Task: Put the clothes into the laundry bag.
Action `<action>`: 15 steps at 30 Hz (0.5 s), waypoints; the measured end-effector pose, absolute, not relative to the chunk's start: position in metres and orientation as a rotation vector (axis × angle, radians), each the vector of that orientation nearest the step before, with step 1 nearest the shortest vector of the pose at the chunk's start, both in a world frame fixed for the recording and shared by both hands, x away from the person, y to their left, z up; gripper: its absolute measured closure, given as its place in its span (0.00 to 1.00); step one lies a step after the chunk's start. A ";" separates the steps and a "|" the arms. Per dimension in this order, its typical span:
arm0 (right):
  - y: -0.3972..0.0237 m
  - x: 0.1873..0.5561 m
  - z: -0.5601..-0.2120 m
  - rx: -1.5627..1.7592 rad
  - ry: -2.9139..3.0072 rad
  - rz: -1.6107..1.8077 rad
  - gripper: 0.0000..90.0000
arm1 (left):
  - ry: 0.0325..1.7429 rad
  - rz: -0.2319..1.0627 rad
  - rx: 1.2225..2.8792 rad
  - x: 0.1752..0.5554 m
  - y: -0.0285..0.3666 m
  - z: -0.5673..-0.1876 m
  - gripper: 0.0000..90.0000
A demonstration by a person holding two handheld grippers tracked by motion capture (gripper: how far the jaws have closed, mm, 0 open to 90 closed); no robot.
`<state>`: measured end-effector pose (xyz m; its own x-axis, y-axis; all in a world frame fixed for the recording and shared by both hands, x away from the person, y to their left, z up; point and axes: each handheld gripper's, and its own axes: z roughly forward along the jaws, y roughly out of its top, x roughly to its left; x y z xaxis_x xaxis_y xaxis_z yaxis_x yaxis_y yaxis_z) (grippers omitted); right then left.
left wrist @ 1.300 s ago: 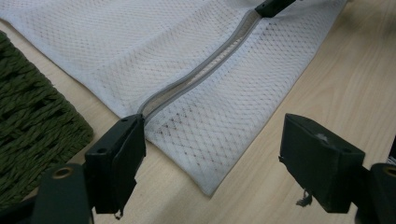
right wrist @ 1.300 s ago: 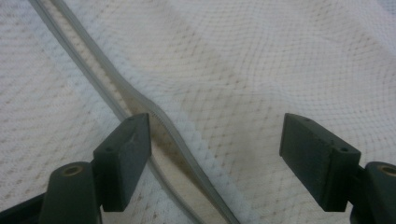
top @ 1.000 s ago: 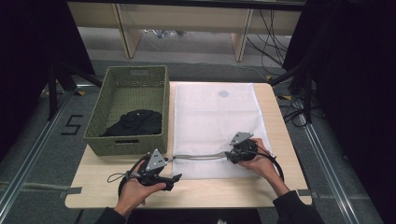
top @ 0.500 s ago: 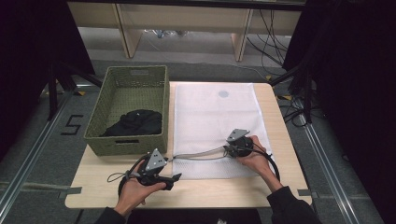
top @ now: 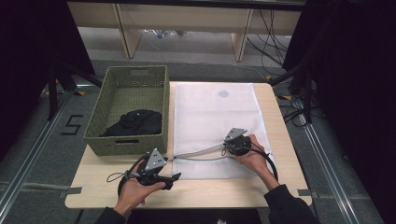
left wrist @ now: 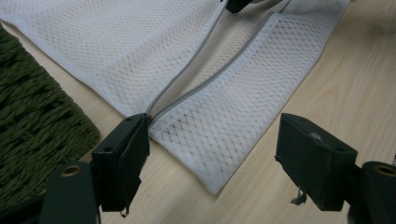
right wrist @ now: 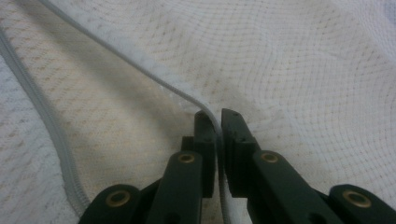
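A white mesh bag point(top: 215, 112) lies flat on the table with its grey zip point(top: 201, 151) open near the front edge. My right gripper point(top: 227, 148) has just been closing and now pinches the bag's upper zip edge point(right wrist: 154, 70) between its jaws point(right wrist: 218, 116). My left gripper point(top: 173, 177) is open at the bag's front left corner. Its jaws point(left wrist: 212, 137) stand wide either side of that corner point(left wrist: 205, 154), one jaw beside the zip's end, neither pressing on the fabric.
A green woven basket point(top: 126, 84) stands left of the bag with a black garment point(top: 135, 122) inside; its wall point(left wrist: 32, 121) is close to my left gripper. Bare wood point(top: 224, 191) runs along the table's front edge. Cables and dark stands flank the table.
The right hand has edged slightly left along the zip opening. The left hand has stayed put.
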<state>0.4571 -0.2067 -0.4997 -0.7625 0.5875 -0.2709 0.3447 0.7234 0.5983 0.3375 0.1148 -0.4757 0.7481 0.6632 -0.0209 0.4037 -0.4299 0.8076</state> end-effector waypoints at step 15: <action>-0.211 0.457 -0.481 0.737 2.399 0.813 1.00 | 0.812 0.388 2.037 0.339 0.119 -0.467 0.28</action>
